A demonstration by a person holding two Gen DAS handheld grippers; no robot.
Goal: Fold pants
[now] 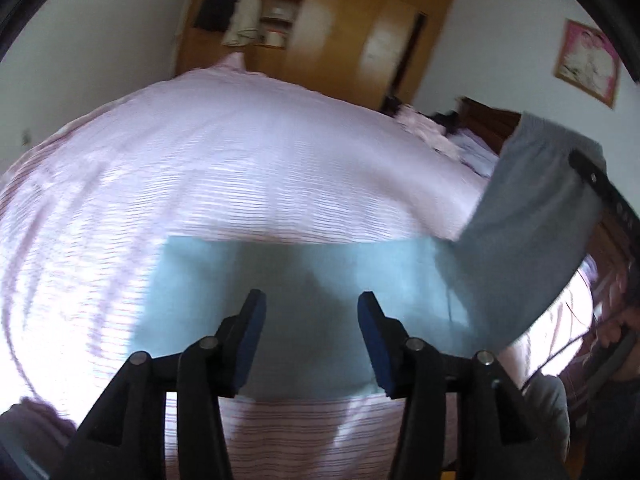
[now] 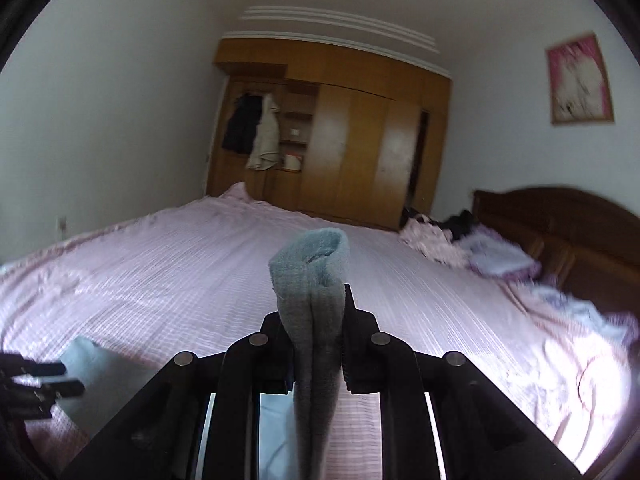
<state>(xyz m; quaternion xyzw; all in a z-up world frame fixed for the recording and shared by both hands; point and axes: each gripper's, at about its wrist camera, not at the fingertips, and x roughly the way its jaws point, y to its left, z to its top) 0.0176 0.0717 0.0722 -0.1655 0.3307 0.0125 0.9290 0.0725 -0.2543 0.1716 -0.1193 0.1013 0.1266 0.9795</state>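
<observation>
The grey pants (image 1: 280, 280) lie partly flat on the pink striped bed sheet (image 1: 240, 160). One end of them rises off the bed at the right (image 1: 532, 220). My left gripper (image 1: 312, 304) hovers over the flat part, open, with nothing between its blue pads (image 1: 250, 340). My right gripper (image 2: 312, 292) is shut on a bunched end of the pants (image 2: 308, 256), holding it up above the bed, and the cloth hangs down between its fingers. In the right wrist view, the left gripper (image 2: 48, 380) shows at the left edge beside the flat cloth (image 2: 92, 364).
A wooden wardrobe (image 2: 340, 132) with hanging coats stands past the far end of the bed. A dark headboard (image 2: 560, 220) and a pile of loose clothes (image 2: 480, 248) are at the right. A person's hand (image 1: 616, 332) shows at the right edge.
</observation>
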